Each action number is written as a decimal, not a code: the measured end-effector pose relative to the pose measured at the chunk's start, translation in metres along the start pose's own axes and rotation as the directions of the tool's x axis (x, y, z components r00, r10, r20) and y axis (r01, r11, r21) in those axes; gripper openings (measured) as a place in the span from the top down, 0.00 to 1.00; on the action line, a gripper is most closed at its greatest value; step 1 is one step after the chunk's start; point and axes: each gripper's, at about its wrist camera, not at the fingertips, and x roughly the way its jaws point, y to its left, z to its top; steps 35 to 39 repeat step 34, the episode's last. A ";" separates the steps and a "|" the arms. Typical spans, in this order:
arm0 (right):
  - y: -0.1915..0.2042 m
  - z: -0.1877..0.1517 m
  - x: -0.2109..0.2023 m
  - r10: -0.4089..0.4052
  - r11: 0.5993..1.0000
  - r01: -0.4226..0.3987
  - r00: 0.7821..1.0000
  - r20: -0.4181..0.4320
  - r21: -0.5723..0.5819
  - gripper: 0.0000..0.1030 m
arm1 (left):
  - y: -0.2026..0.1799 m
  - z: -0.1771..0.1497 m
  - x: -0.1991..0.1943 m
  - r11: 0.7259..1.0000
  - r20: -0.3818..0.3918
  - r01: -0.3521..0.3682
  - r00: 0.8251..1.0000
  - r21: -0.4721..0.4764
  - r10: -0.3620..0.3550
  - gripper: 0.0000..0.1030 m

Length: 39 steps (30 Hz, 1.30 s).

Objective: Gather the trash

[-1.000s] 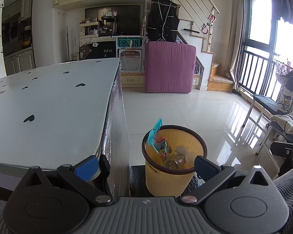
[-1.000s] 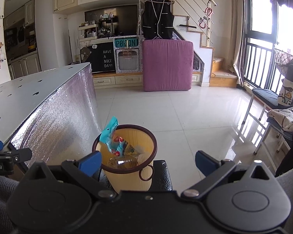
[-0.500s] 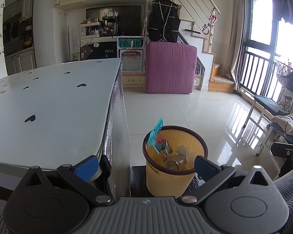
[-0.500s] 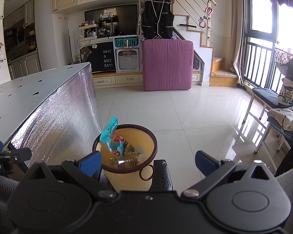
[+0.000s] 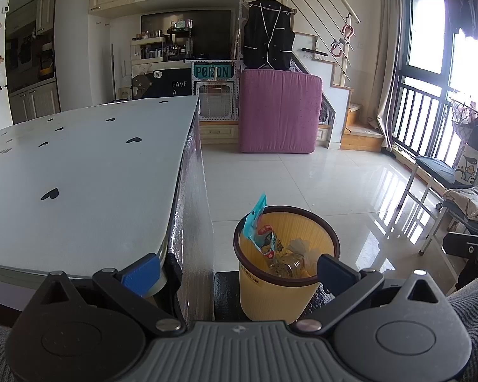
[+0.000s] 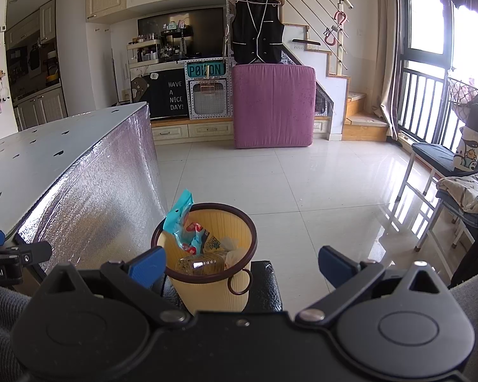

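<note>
A yellow ribbed bin with a dark brown rim (image 5: pixel 306 281) (image 6: pixel 204 293) stands on a black stool beside the table. It holds a blue snack packet (image 5: pixel 255 222) (image 6: pixel 178 216), a clear plastic bottle (image 6: pixel 200 264), a can (image 5: pixel 286 265) and crumpled tissue. My left gripper (image 5: pixel 237 270) is open just behind the bin, its blue fingers spread wide, nothing between them. My right gripper (image 6: pixel 240 262) is likewise open and empty, held above the bin's near side. The left gripper's tip (image 6: pixel 3 254) shows at the left edge of the right wrist view.
A white table with small black hearts (image 5: pixel 79 165) and foil-covered sides (image 6: pixel 95 191) fills the left. Glossy tiled floor (image 6: pixel 286 184) stretches ahead to a purple mattress (image 5: pixel 278 114). Chairs with cloth (image 6: pixel 462 191) stand at the right by the balcony railing.
</note>
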 end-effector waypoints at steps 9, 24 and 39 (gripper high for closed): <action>0.001 0.000 0.000 0.000 1.000 0.000 1.000 0.000 -0.001 0.00 | 0.000 0.000 0.000 1.000 0.000 -0.003 1.000 0.000 0.003 0.00; 0.001 0.000 0.000 0.000 1.000 0.000 1.000 -0.001 0.000 0.00 | 0.000 0.001 0.000 1.000 0.001 -0.005 1.000 0.001 0.005 0.00; 0.001 0.000 0.000 0.001 1.000 -0.001 1.000 -0.001 0.001 0.00 | 0.003 0.001 0.001 1.000 -0.002 -0.002 1.000 -0.003 0.002 0.00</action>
